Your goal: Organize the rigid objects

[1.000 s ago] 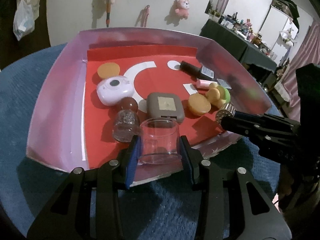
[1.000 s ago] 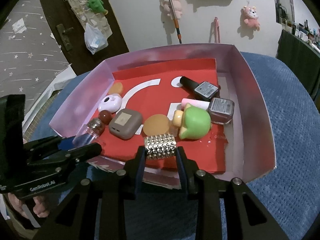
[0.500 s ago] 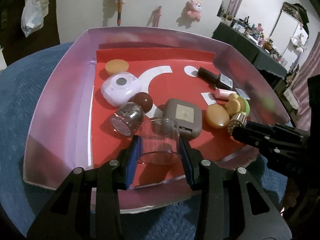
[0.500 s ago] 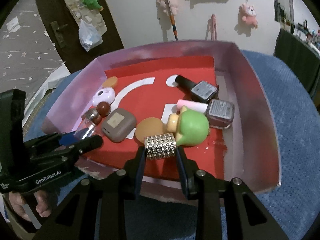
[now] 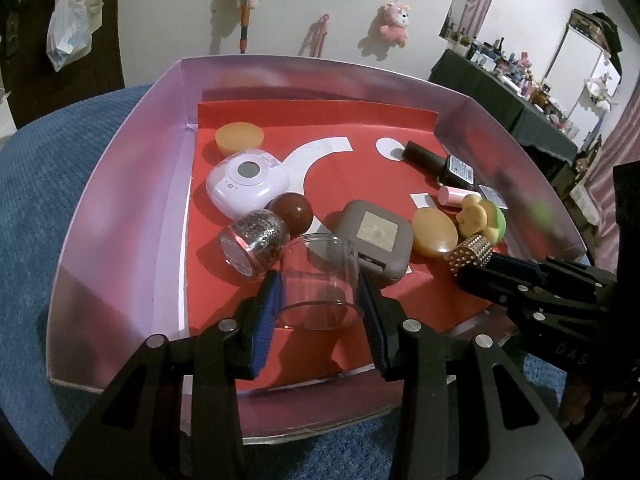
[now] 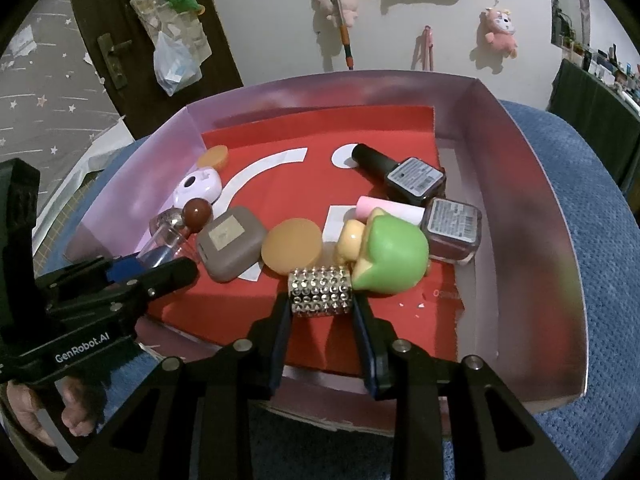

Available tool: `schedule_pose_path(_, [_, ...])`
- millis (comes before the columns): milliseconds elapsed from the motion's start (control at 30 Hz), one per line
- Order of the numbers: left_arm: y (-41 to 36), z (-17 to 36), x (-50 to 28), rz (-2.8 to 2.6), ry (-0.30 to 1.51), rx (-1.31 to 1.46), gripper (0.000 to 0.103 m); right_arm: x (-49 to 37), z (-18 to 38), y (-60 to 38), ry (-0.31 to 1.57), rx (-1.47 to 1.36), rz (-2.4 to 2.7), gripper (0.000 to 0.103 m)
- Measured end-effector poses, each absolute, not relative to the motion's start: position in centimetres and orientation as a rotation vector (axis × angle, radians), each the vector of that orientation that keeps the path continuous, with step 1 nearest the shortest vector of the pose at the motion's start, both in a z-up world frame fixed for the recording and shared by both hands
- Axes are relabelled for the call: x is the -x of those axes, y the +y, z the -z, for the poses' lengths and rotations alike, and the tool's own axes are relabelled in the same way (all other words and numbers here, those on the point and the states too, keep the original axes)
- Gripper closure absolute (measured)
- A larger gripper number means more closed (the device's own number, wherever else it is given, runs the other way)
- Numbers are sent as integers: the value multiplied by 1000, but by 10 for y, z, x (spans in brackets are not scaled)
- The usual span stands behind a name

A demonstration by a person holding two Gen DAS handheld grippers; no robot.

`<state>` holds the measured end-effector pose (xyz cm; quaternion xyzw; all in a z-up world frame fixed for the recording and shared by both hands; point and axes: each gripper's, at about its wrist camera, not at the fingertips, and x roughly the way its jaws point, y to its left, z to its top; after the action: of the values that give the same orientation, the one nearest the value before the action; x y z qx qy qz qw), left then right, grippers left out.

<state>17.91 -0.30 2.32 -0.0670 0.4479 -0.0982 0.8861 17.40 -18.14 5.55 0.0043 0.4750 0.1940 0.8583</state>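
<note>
**Both grippers loaded over the tray's near edge**

The clear jar [image 5: 318, 280] sits clamped in the left gripper [image 5: 320, 292], low centre of its view, open mouth toward the far wall. The studded cylinder [image 6: 322, 290] lies crosswise, pinched in the right gripper [image 6: 322, 300], touching the green toy [image 6: 390, 260]. Both hang above the pink tray [image 6: 520, 200]'s red floor. Legible writing: only "GenRobot.AI", lower left.

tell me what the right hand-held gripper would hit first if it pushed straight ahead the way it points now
Probably the green and yellow toy: it sits just beyond the studded cylinder that the right hand-held gripper clamps, seemingly touching it. The orange disc lies close alongside.
</note>
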Motion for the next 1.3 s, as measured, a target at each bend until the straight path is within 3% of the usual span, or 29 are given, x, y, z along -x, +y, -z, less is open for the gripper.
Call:
schedule_pose_path(500, [-4, -26, -173, 187, 913, 109, 65, -171, -58, -183, 988, -28, -417, 70])
schedule_pose_path(567, [-5, -30, -170, 176, 899, 97, 60, -169, -60, -184, 985, -33, -418, 69])
schedule_pose_path(600, [-5, -31, -168, 172, 890, 92, 53, -168, -61, -185, 981, -36, -418, 68])
schedule_pose_path(633, [-5, -34, -166, 169, 880, 90, 48, -167, -62, -186, 977, -39, -418, 66])
schedule_pose_path(767, [-4, -42, -159, 175, 855, 99, 46, -159, -70, -189, 956, -49, -419, 59])
schedule_pose_path(867, [-3, -48, -151, 168, 833, 99, 32, -151, -77, -193, 935, -57, -418, 55])
schedule_pose_path(1033, [-1, -58, -136, 159, 794, 99, 31, -137, -91, -199, 883, -75, -408, 45])
schedule_pose_path(1133, [0, -61, -127, 145, 774, 95, 26, -129, -98, -202, 854, -97, -409, 42])
schedule_pose_path(1300, [2, -65, -116, 122, 738, 95, 17, -117, -106, -202, 790, -90, -377, 26])
